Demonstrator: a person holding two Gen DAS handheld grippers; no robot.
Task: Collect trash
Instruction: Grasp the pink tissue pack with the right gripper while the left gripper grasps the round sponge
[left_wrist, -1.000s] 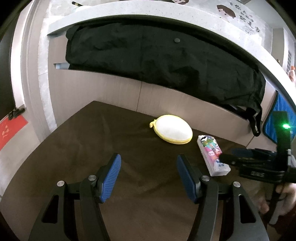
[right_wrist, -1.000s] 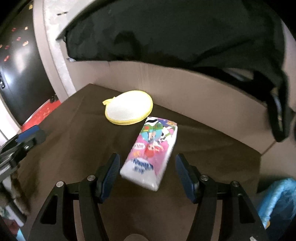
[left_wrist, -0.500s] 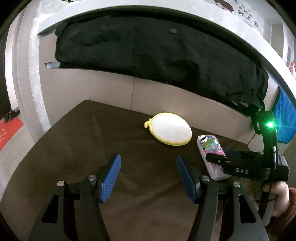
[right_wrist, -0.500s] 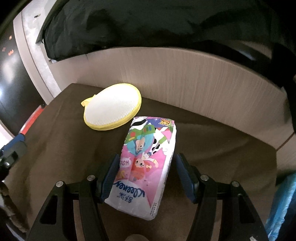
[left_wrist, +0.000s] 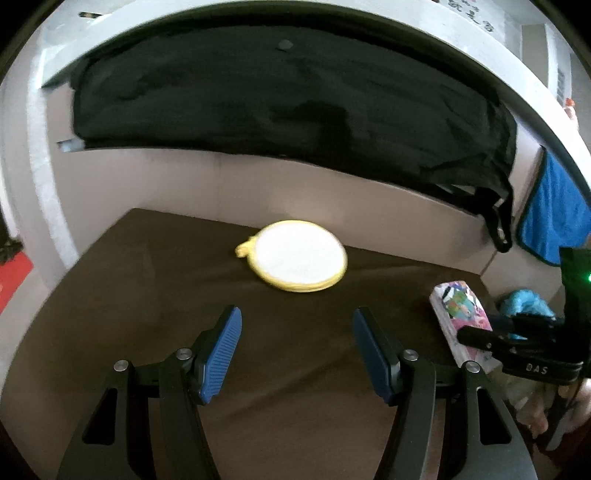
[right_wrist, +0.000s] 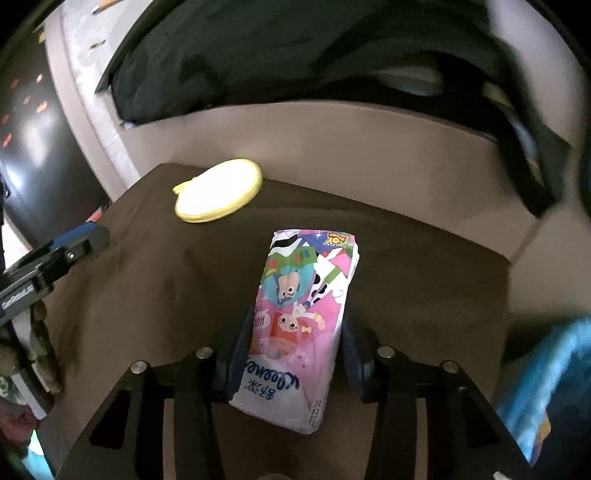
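A pink cartoon-printed tissue pack (right_wrist: 301, 314) lies on the brown table (right_wrist: 147, 295). My right gripper (right_wrist: 295, 354) is shut on the pack, its blue pads pressed on both long sides. The pack also shows in the left wrist view (left_wrist: 461, 325), with the right gripper's black body over its near end. A round yellow-rimmed white pad (left_wrist: 299, 256) lies near the table's back edge; it also shows in the right wrist view (right_wrist: 218, 190). My left gripper (left_wrist: 295, 350) is open and empty, just in front of the pad.
A black cloth (left_wrist: 277, 110) hangs over the counter edge behind the table. A blue cloth (left_wrist: 554, 218) hangs at the right. A blue item (right_wrist: 543, 387) lies beyond the table's right edge. The left gripper's finger (right_wrist: 74, 243) is at the left.
My right gripper has moved forward around the tissue pack and closed on it. My left gripper has moved a little closer to the yellow pad and stays open.
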